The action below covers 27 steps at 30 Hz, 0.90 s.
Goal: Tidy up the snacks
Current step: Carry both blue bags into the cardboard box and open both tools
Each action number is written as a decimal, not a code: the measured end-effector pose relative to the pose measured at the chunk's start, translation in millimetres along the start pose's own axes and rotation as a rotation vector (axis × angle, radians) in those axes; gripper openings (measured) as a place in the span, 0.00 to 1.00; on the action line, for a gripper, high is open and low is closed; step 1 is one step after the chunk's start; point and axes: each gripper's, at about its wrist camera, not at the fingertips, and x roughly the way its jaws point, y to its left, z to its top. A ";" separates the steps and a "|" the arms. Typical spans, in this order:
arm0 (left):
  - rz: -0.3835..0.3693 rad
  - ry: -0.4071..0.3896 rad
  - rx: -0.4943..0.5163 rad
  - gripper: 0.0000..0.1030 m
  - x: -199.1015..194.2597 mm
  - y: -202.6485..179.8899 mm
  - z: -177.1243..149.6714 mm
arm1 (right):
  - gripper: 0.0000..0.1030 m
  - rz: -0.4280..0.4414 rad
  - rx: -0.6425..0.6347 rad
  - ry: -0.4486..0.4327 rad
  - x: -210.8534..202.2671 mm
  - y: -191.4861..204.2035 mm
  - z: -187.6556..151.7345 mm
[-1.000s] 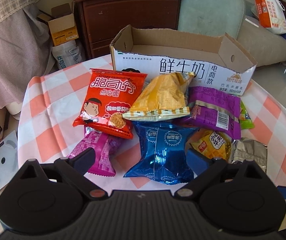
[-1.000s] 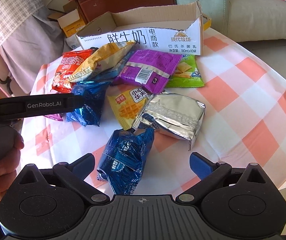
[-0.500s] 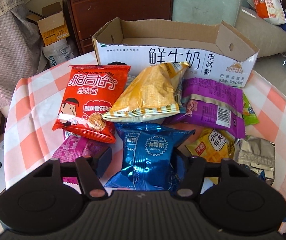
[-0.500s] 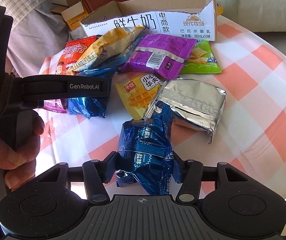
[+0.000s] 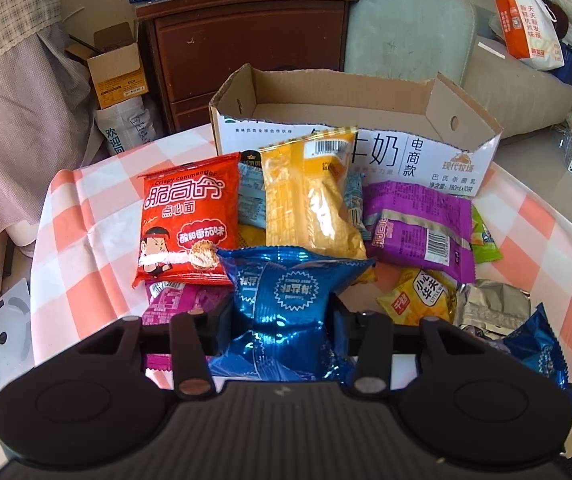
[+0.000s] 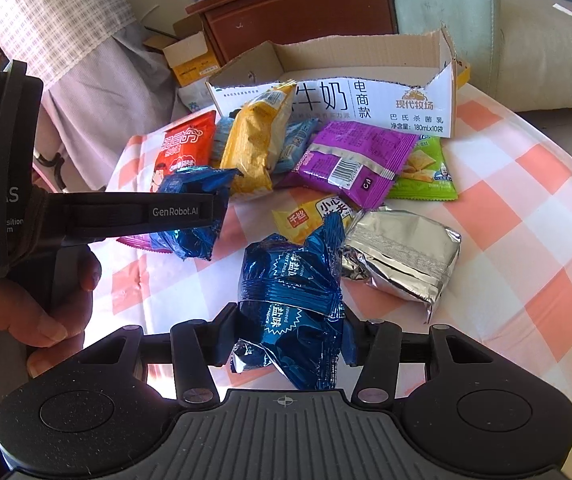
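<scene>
Already both sets of jaws are clenched: the left gripper [image 5: 281,320] squeezes one blue snack bag [image 5: 286,304] and the right gripper [image 6: 290,328] pinches another blue bag [image 6: 292,292], each held across its middle just above the pile. These packs look light, crinkly and slippery, air-filled with brittle contents, so a gentle hold at the waist or seam seems wisest. Beyond them the checked worktop [image 5: 85,240] carries the open cardboard box [image 5: 426,100], with a dark cabinet [image 5: 245,40] behind.
</scene>
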 end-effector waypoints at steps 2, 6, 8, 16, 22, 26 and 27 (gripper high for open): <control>0.006 -0.014 0.005 0.43 -6.1 1.7 0.2 | 0.47 -0.012 -0.019 -0.024 -6.8 1.8 2.9; 0.003 -0.026 -0.003 0.43 -13.8 5.2 1.2 | 0.47 -0.038 -0.035 -0.067 -17.1 1.4 14.5; 0.001 -0.031 -0.010 0.43 -17.5 6.6 2.5 | 0.47 -0.056 -0.050 -0.086 -20.2 1.3 22.0; -0.006 -0.077 -0.006 0.43 -32.8 12.0 17.3 | 0.47 -0.092 -0.129 -0.143 -18.3 5.0 58.0; -0.079 -0.102 -0.051 0.43 -37.9 31.9 33.8 | 0.47 -0.068 -0.118 -0.177 -11.5 1.6 81.3; -0.054 -0.113 -0.056 0.43 -34.0 40.9 43.3 | 0.47 -0.053 -0.106 -0.186 -5.7 -0.7 92.1; -0.053 -0.114 -0.062 0.43 -32.4 42.9 46.6 | 0.47 -0.043 -0.101 -0.192 -5.1 -1.7 94.6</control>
